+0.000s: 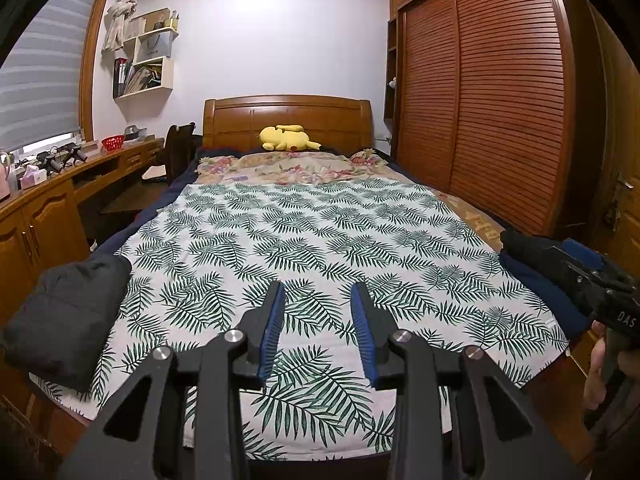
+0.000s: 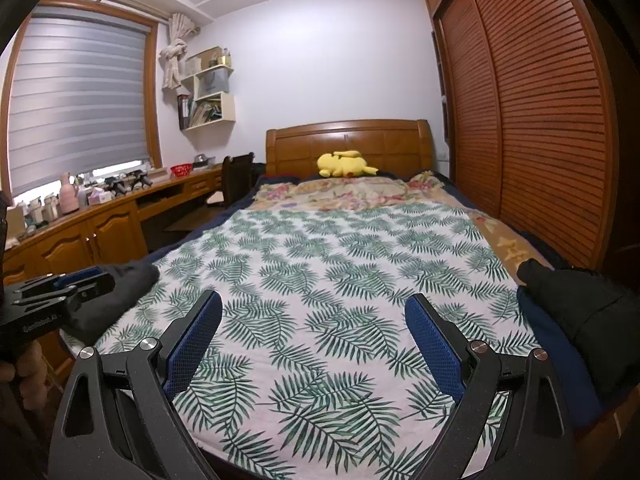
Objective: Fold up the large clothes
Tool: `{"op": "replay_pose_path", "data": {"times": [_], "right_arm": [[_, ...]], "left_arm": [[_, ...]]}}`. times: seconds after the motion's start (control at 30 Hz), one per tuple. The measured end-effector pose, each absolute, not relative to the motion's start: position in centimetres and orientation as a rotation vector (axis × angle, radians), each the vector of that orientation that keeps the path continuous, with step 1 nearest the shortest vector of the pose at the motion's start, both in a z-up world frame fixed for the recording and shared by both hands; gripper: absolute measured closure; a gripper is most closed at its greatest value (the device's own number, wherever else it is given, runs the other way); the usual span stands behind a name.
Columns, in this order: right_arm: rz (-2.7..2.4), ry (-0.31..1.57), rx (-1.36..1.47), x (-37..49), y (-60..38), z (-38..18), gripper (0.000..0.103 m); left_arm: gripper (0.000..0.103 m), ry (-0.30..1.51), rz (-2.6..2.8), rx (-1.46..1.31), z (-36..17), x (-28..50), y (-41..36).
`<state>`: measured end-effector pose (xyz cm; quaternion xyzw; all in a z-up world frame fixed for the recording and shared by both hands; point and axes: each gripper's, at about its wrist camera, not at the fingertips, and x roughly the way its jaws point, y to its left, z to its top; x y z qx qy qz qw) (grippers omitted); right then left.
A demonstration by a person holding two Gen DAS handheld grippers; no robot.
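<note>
A dark folded garment [image 1: 60, 316] lies at nine o'clock on the bed's left edge; a second dark garment [image 2: 592, 320] sits at three o'clock on the right edge. Between them spreads the leaf-print sheet [image 1: 320, 248]. My left gripper [image 1: 318, 292] hovers partly spread, empty; my right gripper [image 2: 313, 304] gapes wide, empty. A yellow plush [image 1: 288, 138] rests at twelve, against the headboard [image 1: 288, 114].
</note>
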<state>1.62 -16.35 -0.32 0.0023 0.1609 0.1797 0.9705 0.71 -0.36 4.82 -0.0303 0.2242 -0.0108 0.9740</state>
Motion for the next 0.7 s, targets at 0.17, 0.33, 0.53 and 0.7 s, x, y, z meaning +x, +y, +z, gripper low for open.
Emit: {"op": "replay_pose_path", "data": {"times": [0.17,0.33,0.53,0.7], "right_arm": [[0.364,0.325,0.005,1.61,-16.33,-0.32,0.009],[0.367,0.325,0.005,1.53,-16.26,-0.34,0.009],[0.373,0.326,0.005,1.18,-15.76,-0.36,0.009],[0.373,0.326,0.006,1.15,-15.71,-0.35,0.009]], "left_arm": [[0.069,0.452,-0.022,-0.062,4.81,0.69,-0.37],[0.069,0.452,-0.022,-0.060,4.83,0.72,-0.37],[0.069,0.452,-0.022,-0.061,4.82,0.72,-0.40],[0.069,0.452,-0.022,-0.061,4.87,0.74,-0.39]]}}
